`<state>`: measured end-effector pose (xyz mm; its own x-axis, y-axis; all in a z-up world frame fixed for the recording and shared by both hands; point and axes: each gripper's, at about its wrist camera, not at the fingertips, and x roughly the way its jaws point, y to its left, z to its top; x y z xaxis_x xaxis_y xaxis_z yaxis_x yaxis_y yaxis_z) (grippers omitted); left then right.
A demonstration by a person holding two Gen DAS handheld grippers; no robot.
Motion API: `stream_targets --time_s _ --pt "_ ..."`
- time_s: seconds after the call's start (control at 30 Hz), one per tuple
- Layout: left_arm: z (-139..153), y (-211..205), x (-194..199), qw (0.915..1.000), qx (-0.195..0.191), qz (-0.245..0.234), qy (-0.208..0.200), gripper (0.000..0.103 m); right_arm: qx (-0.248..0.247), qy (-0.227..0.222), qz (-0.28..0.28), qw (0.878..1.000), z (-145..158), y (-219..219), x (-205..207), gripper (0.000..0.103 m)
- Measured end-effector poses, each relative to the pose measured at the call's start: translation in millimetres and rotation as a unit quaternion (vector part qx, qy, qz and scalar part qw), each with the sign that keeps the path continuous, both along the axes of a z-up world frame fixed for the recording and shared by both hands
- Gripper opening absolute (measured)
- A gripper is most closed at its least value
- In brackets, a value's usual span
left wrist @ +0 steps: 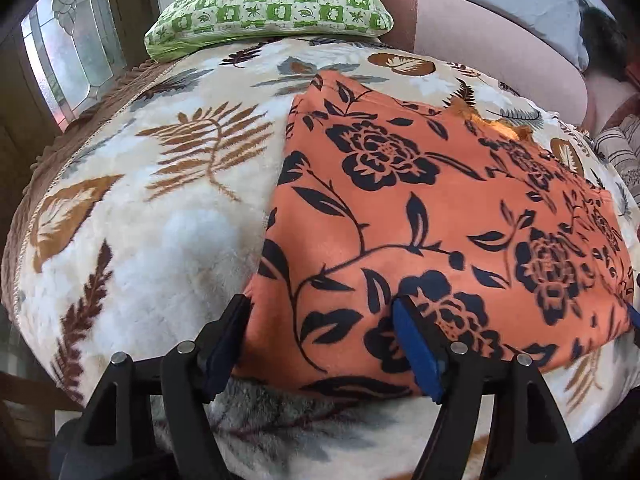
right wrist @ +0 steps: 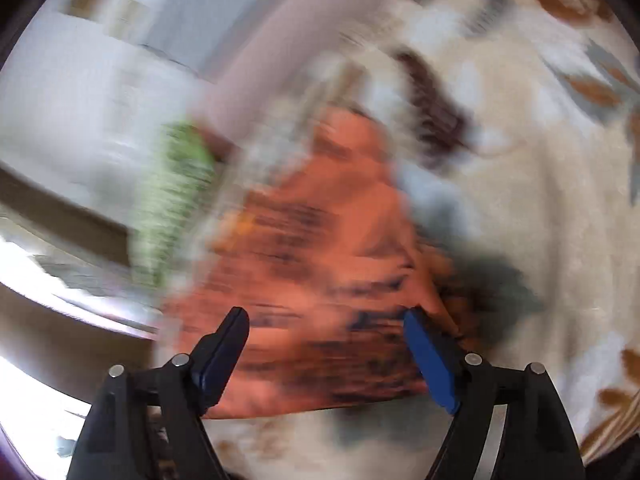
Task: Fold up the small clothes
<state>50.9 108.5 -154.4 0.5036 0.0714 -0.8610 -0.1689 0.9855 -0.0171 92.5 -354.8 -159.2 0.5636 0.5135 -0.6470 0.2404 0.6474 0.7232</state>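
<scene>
Your leaf-print blanket (left wrist: 168, 216) covers the bed; the orange floral garment (left wrist: 420, 208) lies flat on it, soft, light and likely to sag. Pinch its near hem corners. Your left gripper (left wrist: 322, 322) and right gripper (right wrist: 326, 332) are both spread, holding nothing.

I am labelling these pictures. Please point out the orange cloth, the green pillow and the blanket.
orange cloth (left wrist: 420, 208): left wrist view, on its flat middle.
green pillow (left wrist: 272, 4): left wrist view, on its checked top.
blanket (left wrist: 160, 216): left wrist view, on a bare part.
</scene>
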Motion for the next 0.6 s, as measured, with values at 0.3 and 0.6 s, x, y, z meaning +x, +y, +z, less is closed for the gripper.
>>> stream_targets --time_s 0.3,0.6 --pt "5 28 -7 0.9987 -0.029 0.041 -0.006 0.075 0.017 -0.073 0.044 0.996 45 16 18 0.069" --pt "23 26 -10 0.9983 -0.013 0.048 -0.030 0.075 0.055 -0.054 0.024 0.997 41 3 45 0.072"
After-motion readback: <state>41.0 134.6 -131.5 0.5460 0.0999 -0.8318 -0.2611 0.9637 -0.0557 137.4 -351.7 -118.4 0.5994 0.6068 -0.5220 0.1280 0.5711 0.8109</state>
